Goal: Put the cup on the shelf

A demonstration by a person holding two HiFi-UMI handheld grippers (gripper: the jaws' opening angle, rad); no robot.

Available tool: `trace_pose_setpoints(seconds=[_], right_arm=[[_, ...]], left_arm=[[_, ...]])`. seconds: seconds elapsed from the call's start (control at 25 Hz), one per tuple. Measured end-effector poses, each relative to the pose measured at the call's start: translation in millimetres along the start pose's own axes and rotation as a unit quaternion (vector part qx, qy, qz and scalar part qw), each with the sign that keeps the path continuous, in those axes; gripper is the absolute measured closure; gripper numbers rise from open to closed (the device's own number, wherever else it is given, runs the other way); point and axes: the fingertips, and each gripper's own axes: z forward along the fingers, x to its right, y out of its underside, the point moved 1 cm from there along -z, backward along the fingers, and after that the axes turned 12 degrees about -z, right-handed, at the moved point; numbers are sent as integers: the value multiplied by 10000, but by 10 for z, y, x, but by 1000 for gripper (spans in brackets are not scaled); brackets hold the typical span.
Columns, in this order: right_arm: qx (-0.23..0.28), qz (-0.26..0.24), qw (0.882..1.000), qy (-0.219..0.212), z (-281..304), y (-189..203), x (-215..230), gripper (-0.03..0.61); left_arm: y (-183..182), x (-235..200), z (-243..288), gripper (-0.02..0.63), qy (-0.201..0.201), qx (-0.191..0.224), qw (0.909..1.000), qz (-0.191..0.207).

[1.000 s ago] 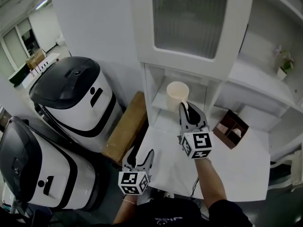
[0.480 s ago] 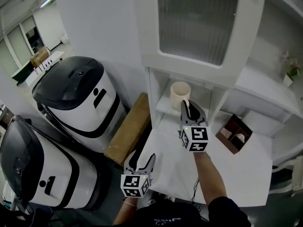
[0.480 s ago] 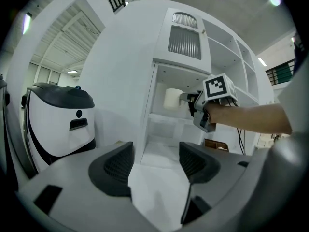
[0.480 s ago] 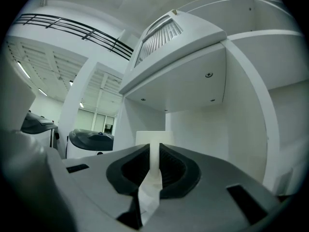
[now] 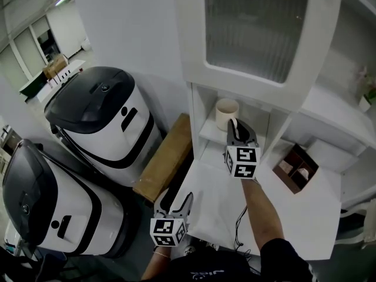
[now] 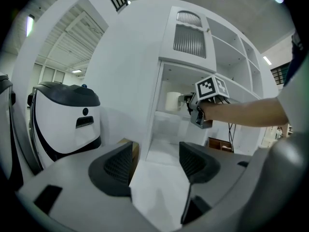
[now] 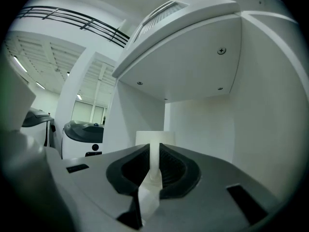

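The cream cup (image 5: 226, 111) stands upright inside the open shelf compartment (image 5: 210, 134) under the glass-door cabinet. My right gripper (image 5: 234, 128) is shut on the cup's handle, reaching into the compartment from the front. In the right gripper view the thin handle (image 7: 154, 154) is pinched between the dark pads, with the cup body (image 7: 154, 137) just beyond. I cannot tell whether the cup's base touches the shelf board. My left gripper (image 5: 174, 200) hangs low by the table's near left corner, open with nothing between its fingers. Seen from the left gripper view (image 6: 157, 159), the cup (image 6: 172, 101) sits in the compartment.
Two large white-and-black machines (image 5: 100, 122) (image 5: 47, 204) stand at the left. A wooden board (image 5: 167, 157) lies between them and the white table (image 5: 288, 213). A brown divided box (image 5: 296, 168) sits on the table at the right. The cabinet's glass door (image 5: 252, 22) hangs above the compartment.
My right gripper has carried the cup forward and deeper into the shelf compartment. The left gripper has stayed low and open.
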Motion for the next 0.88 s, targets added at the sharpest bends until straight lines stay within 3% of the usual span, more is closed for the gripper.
trace_pose_setpoints(seconds=[0.44,0.88], right_arm=[[-359,202,9991,-42,180,126,18,531],[-603,110,9981,93,128,192,35,518]], left_arm=[[-54,-141,-59,314,-227,124,9996,-69],[-44,-80,-72,314,-22,115,9999,-67]])
